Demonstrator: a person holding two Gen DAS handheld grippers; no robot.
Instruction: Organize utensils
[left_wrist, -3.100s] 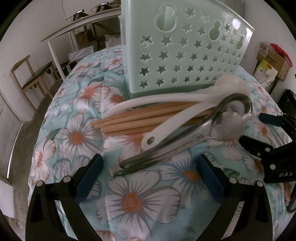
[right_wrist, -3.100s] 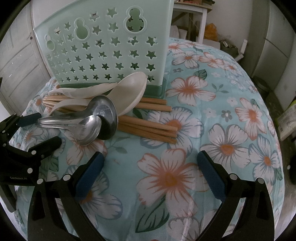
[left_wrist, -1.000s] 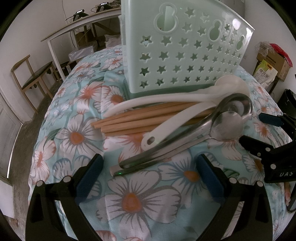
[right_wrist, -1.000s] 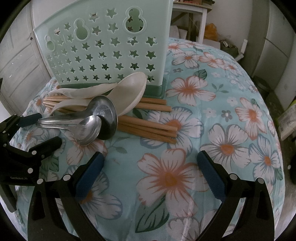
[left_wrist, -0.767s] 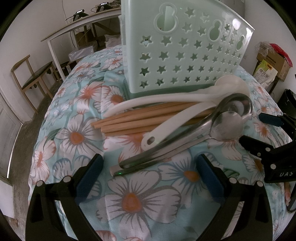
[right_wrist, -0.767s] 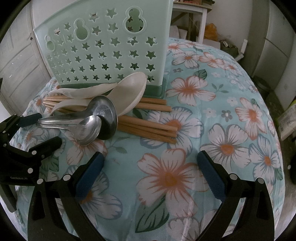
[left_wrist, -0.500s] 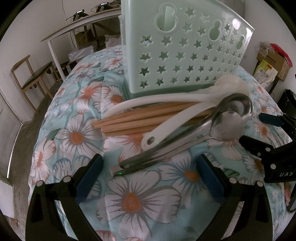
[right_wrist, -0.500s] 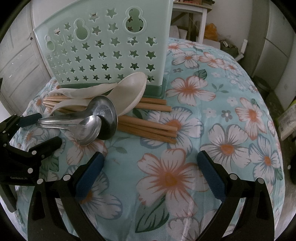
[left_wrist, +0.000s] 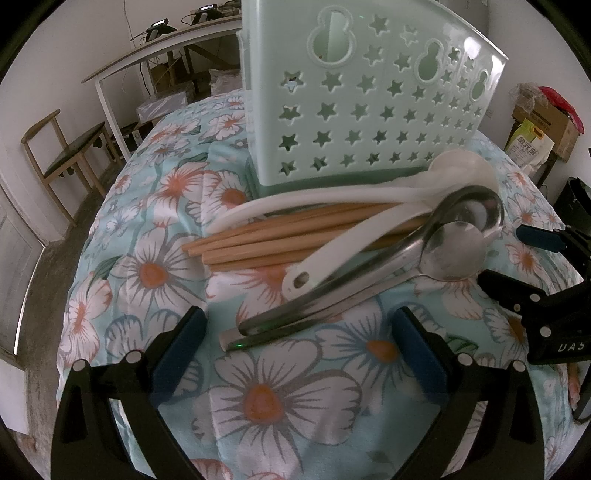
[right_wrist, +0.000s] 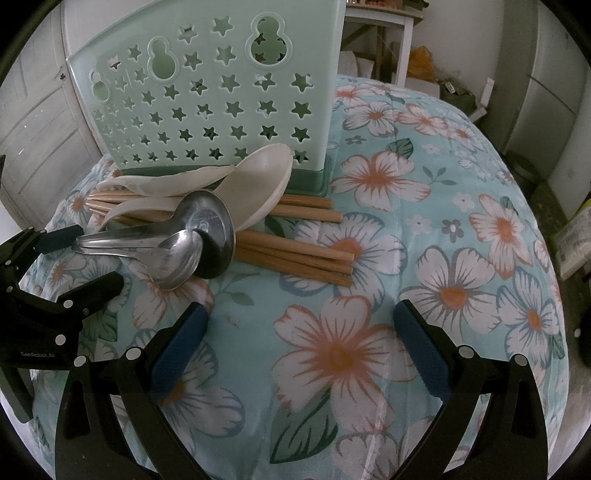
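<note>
Crowding holder (left_wrist: 369, 110) base: two metal spoons (left_wrist: 369, 280), two white spoons (left_wrist: 369, 199), chopsticks (left_wrist: 280, 236); left gripper (left_wrist: 299, 347), right gripper (right_wrist: 299, 339) jaws wide, empty.

Wooden chair (left_wrist: 62, 155) near white desk (left_wrist: 155, 55) — perhaps cardboard boxes (left_wrist: 554, 122) opposite.

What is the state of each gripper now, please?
Left gripper: open, holding nothing.
Right gripper: open, holding nothing.
</note>
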